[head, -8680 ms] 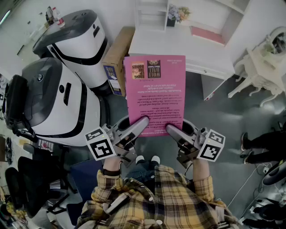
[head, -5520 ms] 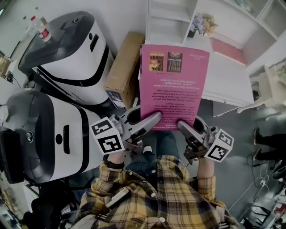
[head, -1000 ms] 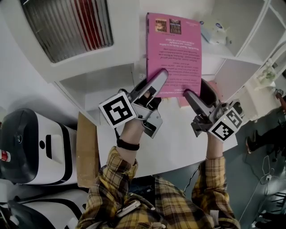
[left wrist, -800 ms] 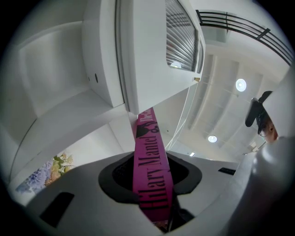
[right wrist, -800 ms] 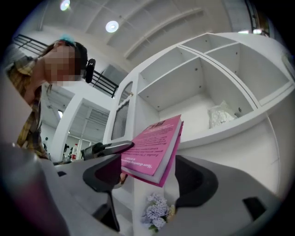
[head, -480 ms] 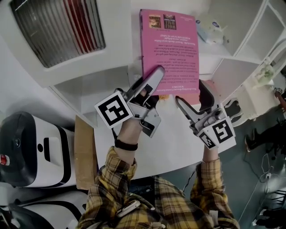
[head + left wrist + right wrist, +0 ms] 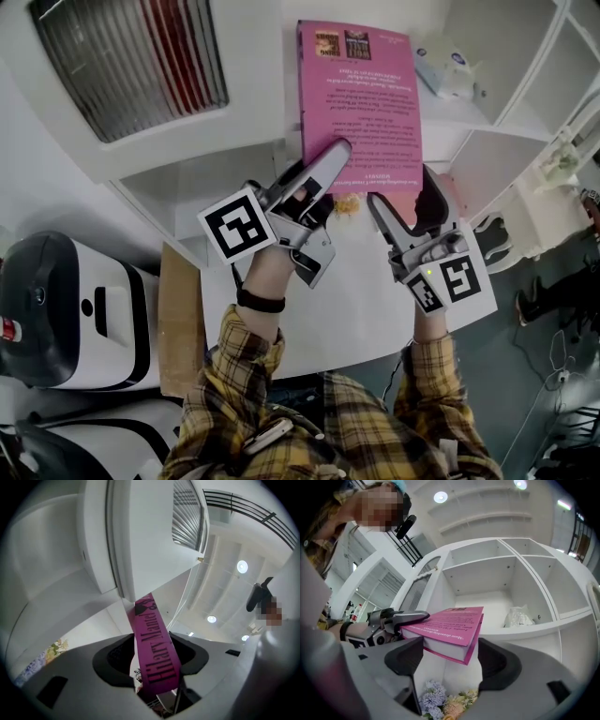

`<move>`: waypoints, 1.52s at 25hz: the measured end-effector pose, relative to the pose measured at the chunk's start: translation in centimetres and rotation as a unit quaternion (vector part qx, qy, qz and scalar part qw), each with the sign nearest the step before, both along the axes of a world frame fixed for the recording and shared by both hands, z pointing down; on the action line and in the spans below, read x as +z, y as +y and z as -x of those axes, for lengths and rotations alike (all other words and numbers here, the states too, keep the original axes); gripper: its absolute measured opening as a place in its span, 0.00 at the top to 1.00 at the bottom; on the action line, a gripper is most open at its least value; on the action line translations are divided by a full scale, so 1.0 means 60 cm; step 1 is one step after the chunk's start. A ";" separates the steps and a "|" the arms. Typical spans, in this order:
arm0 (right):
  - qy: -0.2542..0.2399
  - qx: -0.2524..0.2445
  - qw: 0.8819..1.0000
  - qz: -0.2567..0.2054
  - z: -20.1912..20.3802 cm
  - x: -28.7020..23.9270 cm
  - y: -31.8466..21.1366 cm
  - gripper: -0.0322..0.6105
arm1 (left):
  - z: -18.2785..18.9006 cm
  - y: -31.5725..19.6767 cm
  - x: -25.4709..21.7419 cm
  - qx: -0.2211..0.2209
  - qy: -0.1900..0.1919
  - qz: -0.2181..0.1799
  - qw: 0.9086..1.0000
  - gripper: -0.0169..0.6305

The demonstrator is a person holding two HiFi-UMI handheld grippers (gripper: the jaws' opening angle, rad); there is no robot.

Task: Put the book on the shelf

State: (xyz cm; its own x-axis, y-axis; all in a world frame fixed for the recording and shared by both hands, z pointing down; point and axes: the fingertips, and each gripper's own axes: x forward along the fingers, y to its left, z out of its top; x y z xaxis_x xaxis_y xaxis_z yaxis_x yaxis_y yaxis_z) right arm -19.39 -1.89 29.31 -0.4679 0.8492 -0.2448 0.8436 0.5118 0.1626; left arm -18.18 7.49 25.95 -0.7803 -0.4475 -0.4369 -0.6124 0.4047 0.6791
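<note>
The pink book [image 7: 361, 98] lies flat, its far part over a white shelf board [image 7: 450, 111] and its near end sticking out. My left gripper [image 7: 333, 161] has the spine [image 7: 152, 641] between its jaws, one finger over the cover. Those jaws have just been opening, and thin gaps show beside the spine in the left gripper view [image 7: 154, 654]. My right gripper [image 7: 414, 199] stands open just short of the book's near edge. In the right gripper view the book's corner [image 7: 457, 639] sits ahead of the wide jaws [image 7: 450, 657], touching neither.
The shelf unit's open compartments [image 7: 506, 573] hold a crumpled white bag [image 7: 518, 617]. Artificial flowers [image 7: 440, 706] sit below the book. A louvred panel [image 7: 131, 66] is at upper left. White-and-black machines [image 7: 56, 309] and a cardboard box [image 7: 178, 319] stand lower left.
The book came up from over the floor to the shelf. In the last second my right gripper came off the book's near edge and rolled. My left gripper stayed at the spine.
</note>
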 end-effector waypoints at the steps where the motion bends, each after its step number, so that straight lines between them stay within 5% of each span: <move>1: 0.003 0.000 1.000 0.006 0.004 -0.008 0.001 0.41 | 0.001 -0.003 -0.004 0.003 -0.004 0.007 1.000 0.63; 10: 0.021 0.004 0.999 0.034 0.024 -0.060 0.024 0.41 | -0.020 -0.016 -0.023 0.008 -0.037 0.080 0.996 0.56; 16: 0.018 0.003 0.999 0.048 0.042 -0.093 0.019 0.41 | -0.005 -0.013 -0.011 -0.029 -0.032 0.130 0.991 0.58; 29: -0.016 0.054 0.998 0.016 0.112 -0.118 0.040 0.41 | 0.043 0.026 -0.007 -0.081 -0.008 0.086 0.993 0.74; 38: -0.016 0.072 0.997 0.021 0.128 -0.115 0.055 0.41 | 0.050 0.024 0.005 -0.098 0.004 0.120 0.988 0.82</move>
